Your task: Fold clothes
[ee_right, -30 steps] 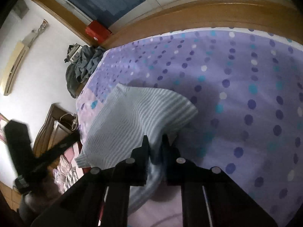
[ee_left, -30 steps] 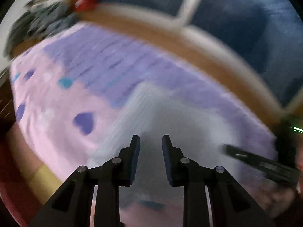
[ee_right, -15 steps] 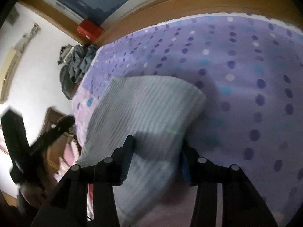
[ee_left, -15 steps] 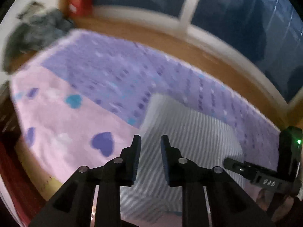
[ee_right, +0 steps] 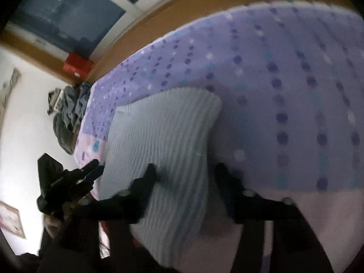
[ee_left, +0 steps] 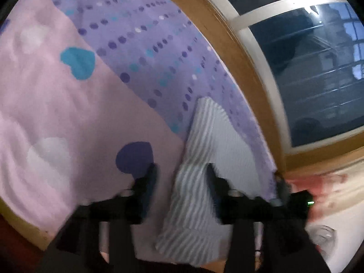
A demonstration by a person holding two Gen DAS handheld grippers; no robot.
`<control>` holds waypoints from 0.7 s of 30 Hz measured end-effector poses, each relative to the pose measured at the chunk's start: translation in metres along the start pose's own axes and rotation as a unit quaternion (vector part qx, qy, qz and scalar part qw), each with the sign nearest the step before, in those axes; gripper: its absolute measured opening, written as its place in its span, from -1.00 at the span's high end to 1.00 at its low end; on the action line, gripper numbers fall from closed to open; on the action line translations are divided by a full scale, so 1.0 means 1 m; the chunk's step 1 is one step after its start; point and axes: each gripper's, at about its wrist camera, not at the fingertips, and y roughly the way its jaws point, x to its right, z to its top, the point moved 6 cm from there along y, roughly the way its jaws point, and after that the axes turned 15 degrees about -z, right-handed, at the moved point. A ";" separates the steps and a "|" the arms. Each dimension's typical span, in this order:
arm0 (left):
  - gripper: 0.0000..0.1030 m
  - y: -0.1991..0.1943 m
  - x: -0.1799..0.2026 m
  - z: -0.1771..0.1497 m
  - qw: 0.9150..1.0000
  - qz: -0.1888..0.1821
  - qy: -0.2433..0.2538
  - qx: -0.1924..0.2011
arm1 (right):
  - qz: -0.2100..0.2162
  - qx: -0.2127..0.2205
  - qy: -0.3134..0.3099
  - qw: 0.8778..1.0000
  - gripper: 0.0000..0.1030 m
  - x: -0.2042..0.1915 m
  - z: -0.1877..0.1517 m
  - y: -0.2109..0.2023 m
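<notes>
Both jaws have just been opening: left gripper [ee_left: 179, 170] and right gripper [ee_right: 185, 170] gape, holding nothing. The striped garment [ee_right: 163, 136] lies folded on the bedspread [ee_right: 295, 91] (near its edge). A careless re-grab could drag the fold apart.

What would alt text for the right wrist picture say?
A folded striped cloth lies on a purple dotted bedspread; the open right gripper hovers over its near edge. Left gripper at left, window behind.

Bed [ee_right: 295, 91] w/ purple dotted + pink heart-print cover. Folded striped garment [ee_right: 163, 141] lay flat on it. Dark clothes heap [ee_right: 70, 111] sat at far corner.
</notes>
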 end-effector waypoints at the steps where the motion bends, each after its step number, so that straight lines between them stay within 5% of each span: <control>1: -0.22 0.006 -0.002 0.001 1.000 -0.007 -0.005 -0.014 | 0.003 -0.003 0.007 1.000 -0.32 0.000 -0.006 0.003; 5: -0.22 0.031 0.012 0.000 0.996 -0.037 0.030 -0.077 | -0.002 0.010 0.011 1.000 -0.46 -0.009 -0.015 0.009; 8: -0.22 0.054 0.019 -0.004 0.987 0.003 0.081 -0.137 | 0.010 -0.001 0.014 1.000 -0.47 -0.017 -0.016 0.014; 12: -0.28 0.070 0.031 0.001 0.982 0.007 0.106 -0.157 | 0.012 -0.015 0.018 1.000 -0.46 -0.030 -0.015 0.022; 15: -0.27 0.081 0.034 0.000 0.983 -0.025 0.077 -0.162 | -0.026 -0.025 0.016 0.999 -0.23 -0.033 -0.014 0.026; 21: -0.26 0.083 0.039 -0.015 0.986 0.016 0.110 -0.126 | -0.018 -0.050 0.076 0.996 0.11 -0.021 -0.014 0.029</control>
